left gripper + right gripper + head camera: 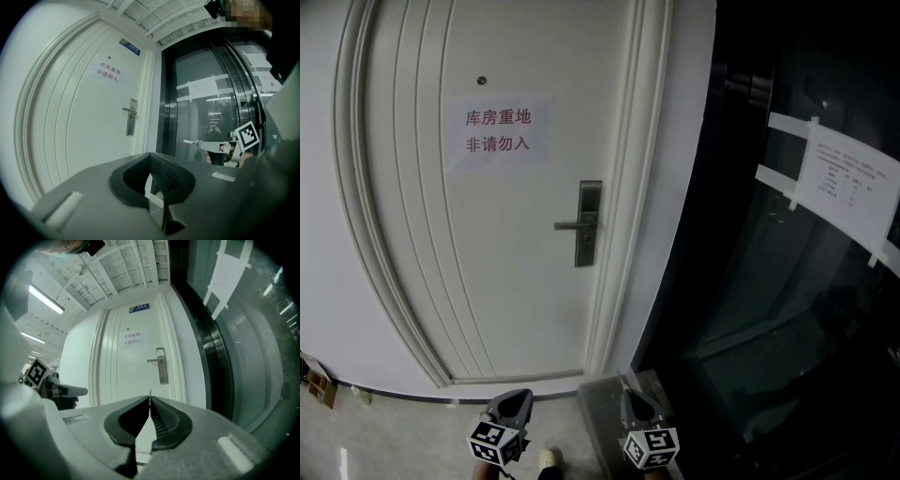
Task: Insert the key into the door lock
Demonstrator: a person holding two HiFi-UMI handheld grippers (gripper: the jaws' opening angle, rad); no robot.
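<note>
Two claws, one key, one door (516, 281) with one lock (589, 223). The right claw (150, 399) pinches the key (150, 393), and the key's thin tip pokes out past the jaw tips. The lock stands well apart ahead of that claw, a little to its right. The left claw (150, 157) is pressed together on nothing, beside the right one. One sign (498, 131) on the door reads 库房重地 非请勿入. One blue plate (139, 308) above the door is too small to read.
</note>
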